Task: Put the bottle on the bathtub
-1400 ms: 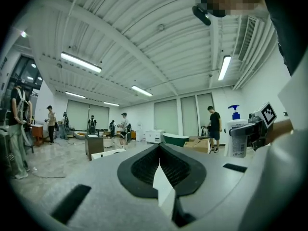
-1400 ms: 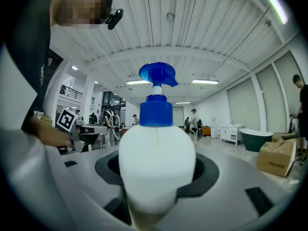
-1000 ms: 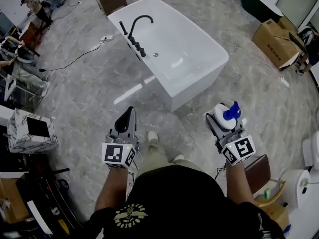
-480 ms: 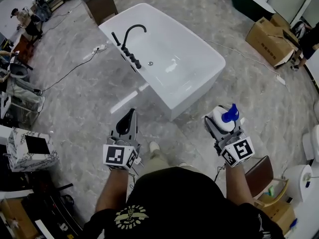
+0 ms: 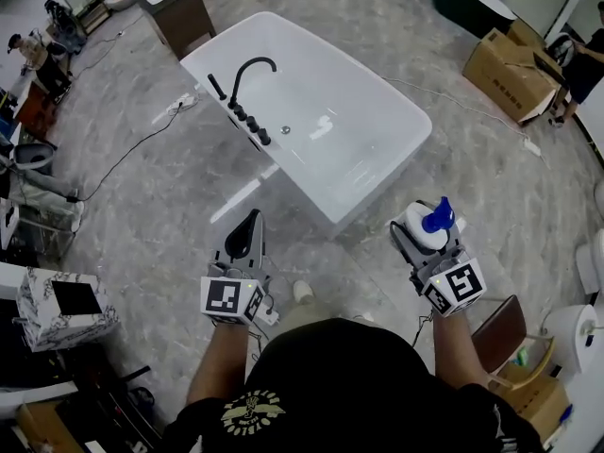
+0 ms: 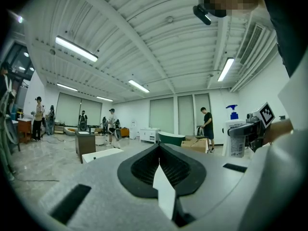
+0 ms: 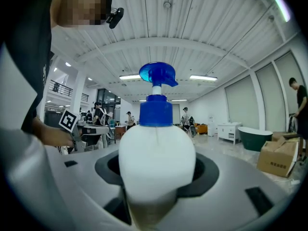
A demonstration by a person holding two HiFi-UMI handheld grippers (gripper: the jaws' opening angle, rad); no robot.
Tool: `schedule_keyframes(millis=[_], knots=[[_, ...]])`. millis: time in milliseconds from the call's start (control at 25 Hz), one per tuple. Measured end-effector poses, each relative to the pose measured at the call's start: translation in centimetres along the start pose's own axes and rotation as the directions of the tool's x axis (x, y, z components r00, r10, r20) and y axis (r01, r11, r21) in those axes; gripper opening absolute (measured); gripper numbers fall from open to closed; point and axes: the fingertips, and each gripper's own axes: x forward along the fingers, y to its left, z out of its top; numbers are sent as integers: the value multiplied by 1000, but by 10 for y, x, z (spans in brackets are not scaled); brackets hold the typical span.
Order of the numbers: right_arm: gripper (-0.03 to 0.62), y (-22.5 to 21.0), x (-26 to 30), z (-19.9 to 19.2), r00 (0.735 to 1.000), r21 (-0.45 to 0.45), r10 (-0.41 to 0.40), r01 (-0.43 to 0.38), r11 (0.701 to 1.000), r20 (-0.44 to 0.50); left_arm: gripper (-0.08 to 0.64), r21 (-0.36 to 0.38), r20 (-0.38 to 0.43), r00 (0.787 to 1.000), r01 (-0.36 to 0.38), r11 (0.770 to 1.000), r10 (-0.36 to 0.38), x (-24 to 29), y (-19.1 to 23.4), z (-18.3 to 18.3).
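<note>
A white bathtub (image 5: 376, 181) with a black faucet (image 5: 248, 72) stands on the grey marble floor ahead of me. My right gripper (image 5: 427, 232) is at the lower right, short of the tub's near corner. It is shut on a white bottle (image 5: 421, 226) with a blue pump (image 5: 437, 215). In the right gripper view the upright bottle (image 7: 156, 160) fills the space between the jaws of the right gripper (image 7: 156, 182). My left gripper (image 5: 248, 235) is shut and empty, held over the floor left of the tub's corner. Its closed tip (image 6: 159, 154) shows in the left gripper view, with the bottle (image 6: 233, 137) off to the right.
A cardboard box (image 5: 505, 62) lies at the far right, a brown cabinet (image 5: 182, 12) behind the tub. A cable (image 5: 142, 140) runs across the floor left of the tub. A marbled box (image 5: 58, 308) sits at the left, a brown stool (image 5: 495, 333) and white toilet (image 5: 574, 333) at the right.
The view has shifted and the tub's near corner sits slightly lower in the picture. Both grippers keep their pose, and the bottle stays held in the right one.
</note>
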Motion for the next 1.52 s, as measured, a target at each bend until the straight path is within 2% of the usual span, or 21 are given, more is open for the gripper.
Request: schedule_keyframes(millis=[560,880,1520], knots=[[259,17,74,6,993,-35,-110,109,993,-37,9,-51,26,999,43,998,-42,29,101,-6],[259,23,78,2,989,-42,-131,128,991,-74,9,-80,39,996,77,994,-74,34,104,-9],[259,27,150,-22,992,-26,-32,29,999,-124,9,-85,-1,1000,-24,996,24,21,150,-21]])
